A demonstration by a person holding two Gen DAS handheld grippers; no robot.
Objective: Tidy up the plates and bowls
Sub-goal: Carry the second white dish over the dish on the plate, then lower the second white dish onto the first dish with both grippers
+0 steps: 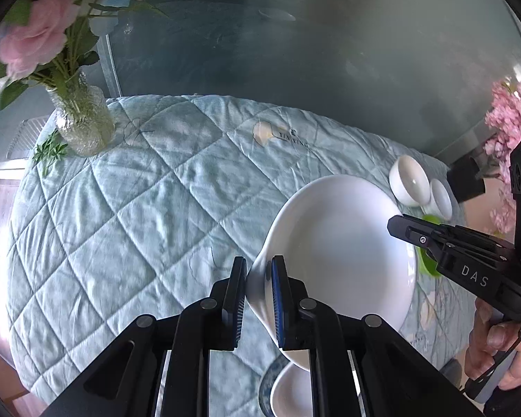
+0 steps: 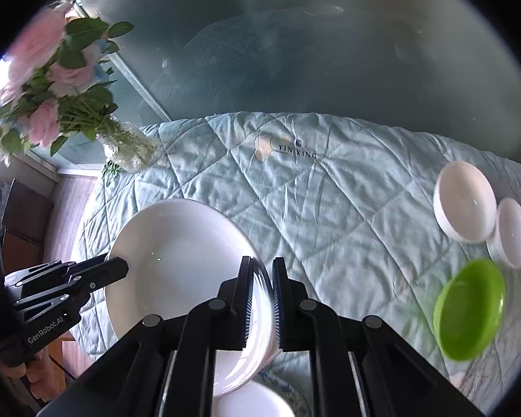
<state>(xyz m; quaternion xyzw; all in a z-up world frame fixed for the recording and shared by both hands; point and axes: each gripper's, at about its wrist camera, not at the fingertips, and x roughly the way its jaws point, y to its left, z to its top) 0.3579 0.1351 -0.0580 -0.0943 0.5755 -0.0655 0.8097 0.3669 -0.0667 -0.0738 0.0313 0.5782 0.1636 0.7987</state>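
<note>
A pale blue quilted cloth (image 1: 128, 208) is spread over the table and fills the middle of both views, with "YIN XING" printed near its upper centre. A large white plate (image 1: 337, 250) is held tilted above the cloth, at lower right in the left wrist view and lower left in the right wrist view (image 2: 180, 267). Its rim is clamped on one side by the left gripper (image 1: 258, 299), whose fingers are drawn narrow on the edge, and on the opposite side by the right gripper (image 2: 262, 299), likewise closed narrowly on the rim. A glass vase of pink roses (image 1: 83, 121) is stood at the upper left of the cloth. At the right edge of the right wrist view a green bowl (image 2: 469, 309) is seen lying on the cloth, with two white bowls (image 2: 465, 201) touching each other just above it. Another white dish (image 2: 250, 403) is partly seen at the bottom edge, below the held plate, on a blue-patterned plate (image 1: 266, 382). A hand (image 1: 496, 351) is seen gripping the right gripper's handle at lower right of the left wrist view.
</note>
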